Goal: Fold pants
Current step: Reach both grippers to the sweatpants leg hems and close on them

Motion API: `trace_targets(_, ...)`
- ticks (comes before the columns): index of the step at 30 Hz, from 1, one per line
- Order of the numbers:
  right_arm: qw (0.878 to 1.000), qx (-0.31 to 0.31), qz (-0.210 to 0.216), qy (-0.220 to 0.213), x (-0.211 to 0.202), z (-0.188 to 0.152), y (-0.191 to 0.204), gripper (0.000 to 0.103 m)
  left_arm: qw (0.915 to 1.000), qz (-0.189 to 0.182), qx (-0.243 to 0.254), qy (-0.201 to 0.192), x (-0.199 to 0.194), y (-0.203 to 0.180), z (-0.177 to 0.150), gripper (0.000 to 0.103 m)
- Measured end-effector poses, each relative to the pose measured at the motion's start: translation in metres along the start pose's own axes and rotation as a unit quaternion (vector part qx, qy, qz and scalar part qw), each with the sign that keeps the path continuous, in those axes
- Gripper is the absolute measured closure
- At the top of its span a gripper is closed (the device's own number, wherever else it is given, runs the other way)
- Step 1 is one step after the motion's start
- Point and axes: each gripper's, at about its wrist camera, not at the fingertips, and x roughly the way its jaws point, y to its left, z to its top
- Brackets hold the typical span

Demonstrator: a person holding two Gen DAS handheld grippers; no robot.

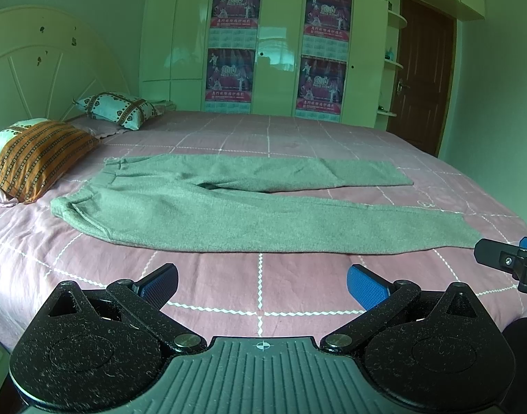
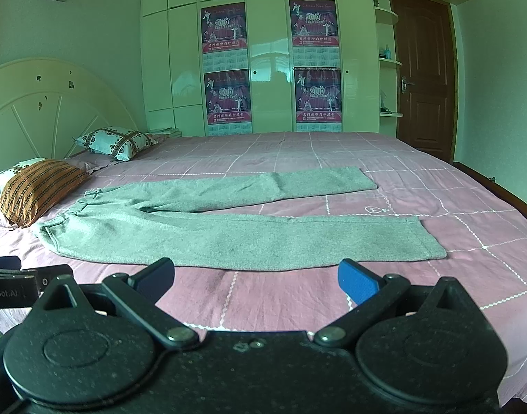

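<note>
Grey pants [image 1: 201, 214] lie flat on the pink bed sheet [image 1: 298, 276], waistband at the left, both legs spread apart toward the right; they also show in the right wrist view [image 2: 211, 234]. My left gripper [image 1: 261, 281] is open and empty, just short of the near leg's edge. My right gripper [image 2: 256, 277] is open and empty, close to the near leg's edge toward the hem. The right gripper also shows at the right edge of the left wrist view [image 1: 511, 258].
An orange striped pillow [image 1: 39, 158] and a white patterned pillow [image 1: 117, 108] lie at the head of the bed on the left. A wardrobe with posters [image 1: 274, 45] stands behind the bed, a brown door [image 1: 422, 76] at the right.
</note>
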Motion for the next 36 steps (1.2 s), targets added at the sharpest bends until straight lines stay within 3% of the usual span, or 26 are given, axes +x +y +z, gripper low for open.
trace_targets(9, 1.0, 0.002, 0.002, -0.003, 0.002, 0.001, 0.001, 0.007, 1.0, 0.006, 0.0, -0.002, 0.001, 0.003, 0.002, 0.0)
trace_targets(17, 0.999, 0.001, 0.005, -0.032, 0.027, 0.032, -0.003, 0.006, 0.9995, 0.028, 0.011, -0.01, 0.023, 0.022, 0.03, 0.0)
trace_targets(26, 0.999, 0.025, 0.025, -0.02, 0.064, 0.046, -0.011, 0.007, 0.9992, 0.036, 0.005, 0.014, 0.056, 0.046, 0.049, 0.0)
trace_targets(29, 0.999, 0.027, 0.039, -0.009, 0.074, 0.046, -0.012, 0.007, 0.9978, 0.059, -0.013, 0.027, 0.071, 0.062, 0.053, 0.0)
trace_targets(32, 0.999, 0.022, 0.044, 0.0, 0.09, 0.047, -0.01, 0.011, 0.9979, 0.05, -0.021, 0.036, 0.086, 0.08, 0.058, 0.0)
trace_targets(36, 0.998, 0.015, 0.053, 0.018, 0.115, 0.054, -0.005, 0.016, 0.9966, 0.067, -0.029, 0.037, 0.107, 0.103, 0.069, 0.0)
